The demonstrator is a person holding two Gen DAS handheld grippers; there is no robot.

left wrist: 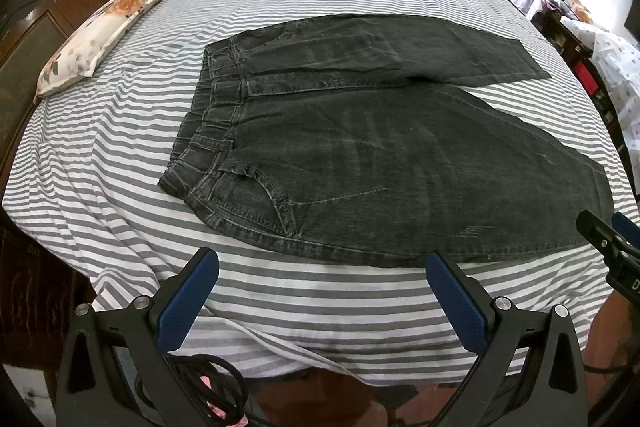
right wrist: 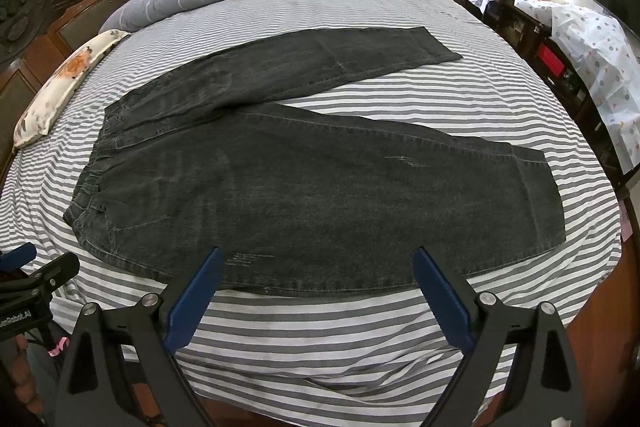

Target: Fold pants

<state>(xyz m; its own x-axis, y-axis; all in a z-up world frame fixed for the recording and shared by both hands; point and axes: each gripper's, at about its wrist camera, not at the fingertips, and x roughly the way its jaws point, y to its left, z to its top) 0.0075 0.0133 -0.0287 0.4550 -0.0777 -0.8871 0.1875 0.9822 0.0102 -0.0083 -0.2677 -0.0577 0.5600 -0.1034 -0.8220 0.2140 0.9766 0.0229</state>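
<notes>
- Now the pants [right wrist: 304, 187] lie flat on the striped bed [right wrist: 320, 327], legs spread apart.
- Both the left gripper [left wrist: 322, 279] and right gripper [right wrist: 318, 277] hover wide, empty.
- Best grip the near leg's edge, then carry it over evenly.

Partial white lettering "...enRobot.AI" on left gripper [right wrist: 24, 269] body; cut-off "D" on right gripper [left wrist: 614, 227] body.
</notes>
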